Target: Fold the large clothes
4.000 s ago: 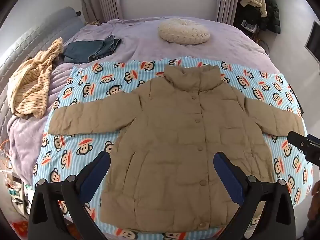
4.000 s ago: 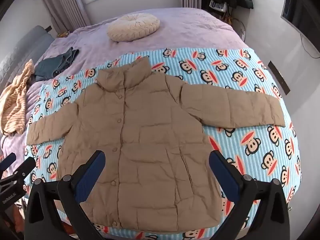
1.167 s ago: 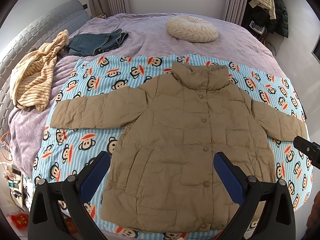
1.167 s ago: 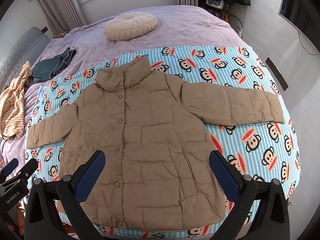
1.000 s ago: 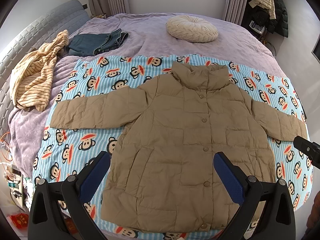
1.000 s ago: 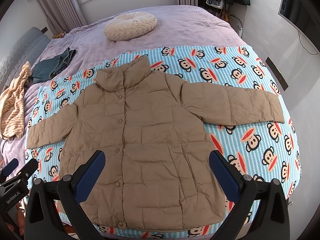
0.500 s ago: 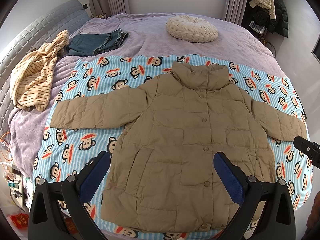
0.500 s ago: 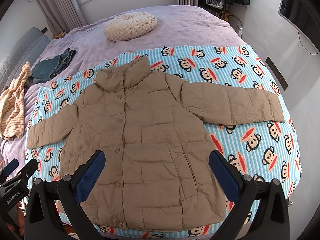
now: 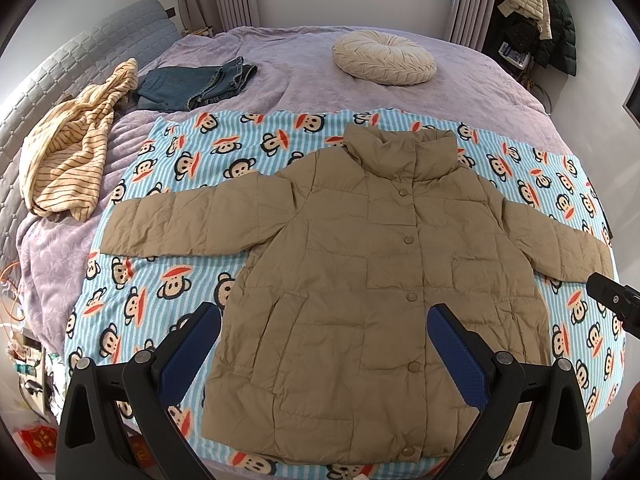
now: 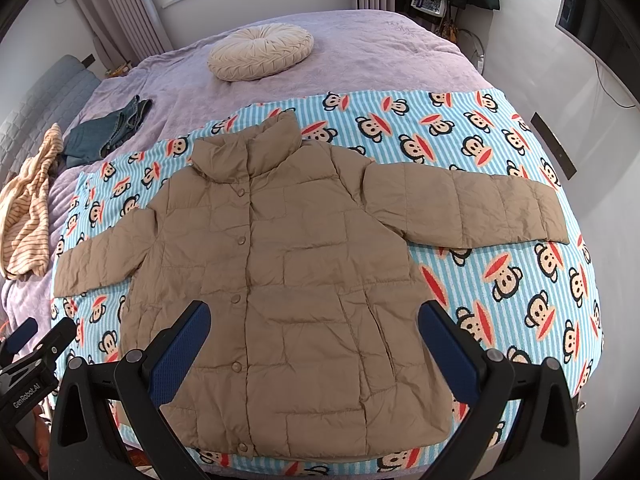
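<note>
Item one: tan quilted puffer jacket (image 9: 372, 280), lying flat and face up on the bed, snaps fastened down the front, stand collar pointing toward the window. Both sleeves are lying spread outward to either side; the hem is resting near the bed's near edge.

Item two: blue striped monkey-print blanket (image 9: 168, 280), lying under the jacket and covering the near part of the bed, over a lilac bedspread (image 9: 304, 68).

Item three: left tool (image 9: 324, 344), hovering above the jacket's lower half, its blue-padded fingers standing wide apart and gripping nothing. In the right wrist view it is showing only at the far left edge (image 10: 28, 340).

Item four: right tool (image 10: 314, 340), likewise hanging over the lower front of the jacket, fingers spread wide, holding nothing. A black part of it is poking into the left wrist view beside the jacket's sleeve end (image 9: 612, 304).

Item five: round cream pleated cushion (image 9: 384, 58), sitting on the bedspread well beyond the collar.

Item six: folded blue jeans (image 9: 196, 84), lying on the bedspread, with a crumpled yellow striped garment (image 9: 72, 148) just beside them near the grey quilted headboard (image 9: 52, 64).

Item seven: dark coats, possibly on a rack (image 9: 540, 12), hanging in the far corner; the detail is too small to confirm.
</note>
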Tool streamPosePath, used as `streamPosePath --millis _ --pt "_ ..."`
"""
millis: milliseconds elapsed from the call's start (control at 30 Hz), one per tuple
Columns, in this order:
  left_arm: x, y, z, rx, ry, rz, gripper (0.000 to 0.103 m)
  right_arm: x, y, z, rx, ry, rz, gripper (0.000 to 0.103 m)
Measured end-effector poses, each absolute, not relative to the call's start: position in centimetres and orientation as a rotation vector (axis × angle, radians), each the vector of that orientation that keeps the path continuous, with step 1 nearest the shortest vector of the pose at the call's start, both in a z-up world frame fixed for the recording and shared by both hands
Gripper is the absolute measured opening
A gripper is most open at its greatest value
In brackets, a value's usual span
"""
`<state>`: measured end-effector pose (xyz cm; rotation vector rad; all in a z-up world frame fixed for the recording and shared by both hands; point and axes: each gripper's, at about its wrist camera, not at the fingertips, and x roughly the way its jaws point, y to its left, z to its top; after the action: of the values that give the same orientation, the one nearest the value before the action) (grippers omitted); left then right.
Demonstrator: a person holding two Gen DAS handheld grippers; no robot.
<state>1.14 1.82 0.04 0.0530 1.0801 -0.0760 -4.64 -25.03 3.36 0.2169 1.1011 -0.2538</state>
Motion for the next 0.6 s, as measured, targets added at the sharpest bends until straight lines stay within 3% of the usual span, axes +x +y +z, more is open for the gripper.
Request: streamPosePath --millis 600 --pt "1.0 3.0 -1.7 0.019 1.126 -0.131 0.103 -4.6 -23.5 2.3 0.215 1.129 -0.237 0.103"
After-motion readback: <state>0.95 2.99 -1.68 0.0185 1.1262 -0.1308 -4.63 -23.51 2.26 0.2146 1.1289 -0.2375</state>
